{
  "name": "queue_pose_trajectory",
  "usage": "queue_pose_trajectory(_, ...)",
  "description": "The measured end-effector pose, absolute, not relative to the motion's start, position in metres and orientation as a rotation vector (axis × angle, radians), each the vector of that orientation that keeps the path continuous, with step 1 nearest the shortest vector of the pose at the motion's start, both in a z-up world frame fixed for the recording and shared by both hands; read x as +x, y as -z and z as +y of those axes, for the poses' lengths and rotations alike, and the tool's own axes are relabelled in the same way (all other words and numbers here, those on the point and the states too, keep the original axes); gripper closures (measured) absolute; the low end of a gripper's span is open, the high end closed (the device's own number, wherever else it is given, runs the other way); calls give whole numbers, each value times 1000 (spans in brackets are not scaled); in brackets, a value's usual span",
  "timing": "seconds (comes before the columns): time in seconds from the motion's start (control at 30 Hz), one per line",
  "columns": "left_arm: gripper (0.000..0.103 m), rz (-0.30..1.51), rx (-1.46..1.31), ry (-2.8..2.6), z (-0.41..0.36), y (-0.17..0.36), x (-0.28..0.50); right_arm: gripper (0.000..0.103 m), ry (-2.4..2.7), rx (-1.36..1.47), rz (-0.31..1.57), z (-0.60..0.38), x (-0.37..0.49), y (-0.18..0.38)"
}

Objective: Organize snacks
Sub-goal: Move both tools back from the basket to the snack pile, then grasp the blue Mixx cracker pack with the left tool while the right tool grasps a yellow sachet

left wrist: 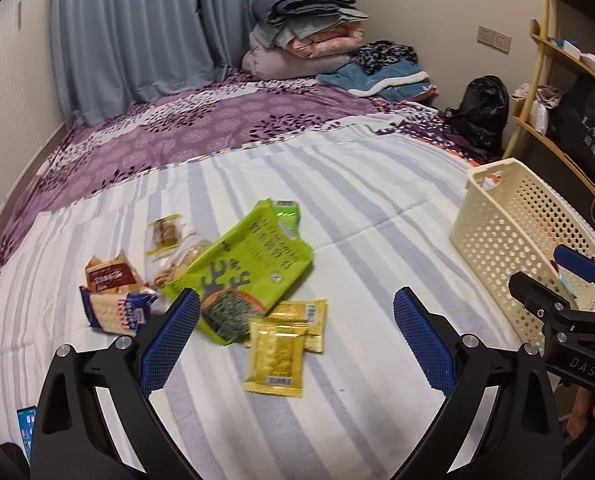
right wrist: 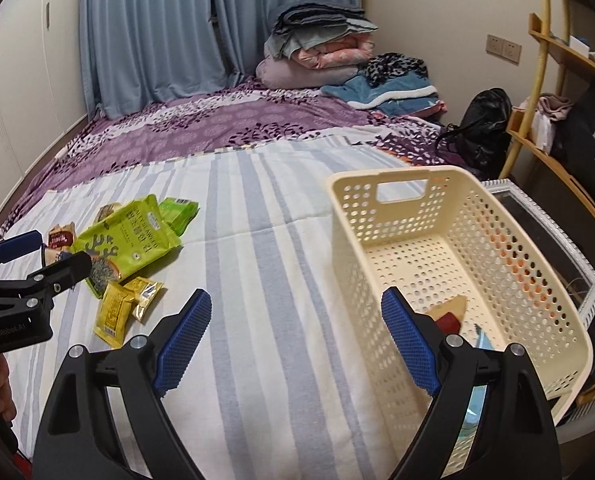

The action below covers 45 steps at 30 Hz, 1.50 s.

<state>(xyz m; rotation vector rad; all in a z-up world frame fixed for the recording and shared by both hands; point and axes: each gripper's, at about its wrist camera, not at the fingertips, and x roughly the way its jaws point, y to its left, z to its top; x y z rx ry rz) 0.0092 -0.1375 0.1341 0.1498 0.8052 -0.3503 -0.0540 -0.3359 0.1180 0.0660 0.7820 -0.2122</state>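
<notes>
Loose snacks lie on the striped sheet [left wrist: 357, 208]. They include a large green seaweed bag [left wrist: 253, 260], two yellow packets [left wrist: 277, 356], a blue-and-white cracker pack [left wrist: 117, 314], a brown pack [left wrist: 109, 276] and a small clear packet [left wrist: 164, 233]. My left gripper [left wrist: 297, 336] hovers open and empty just in front of this pile. The cream perforated basket [right wrist: 361, 216] stands at the right, with a yellow-red packet [right wrist: 451, 312] and a teal one inside. My right gripper [right wrist: 297, 340] is open and empty, its right finger over the basket's near wall. Each view also shows the other gripper: right [left wrist: 557, 280], left [right wrist: 45, 258].
A purple patterned bedspread [left wrist: 217, 128] lies beyond the sheet, with folded bedding [left wrist: 305, 36] piled by the curtains. A black bag [left wrist: 481, 112] and a wooden shelf [left wrist: 545, 132] stand at the right. A framed mirror [right wrist: 593, 280] lies beside the basket. A phone [left wrist: 27, 428] lies near left.
</notes>
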Motion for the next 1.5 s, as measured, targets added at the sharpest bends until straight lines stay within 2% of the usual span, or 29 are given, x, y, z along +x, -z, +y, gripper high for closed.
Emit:
queue_pose_trajectory(0.67,4,865,72,198,-70,-116,41,17,103,1,881,-284,-7,-92)
queue_pose_trajectory(0.87,4,888,55,165,-54,-105,49,16,22,72,900,-280,-1,-82)
queue_pose_trajectory(0.93,4,899,42,148,-46,-101,52,12,-8,105,906,-277,1,-78)
queue_pose_trajectory(1.5,4,942,-39,16,16,-78,79,12,-233,127,1025,-196,32,-27)
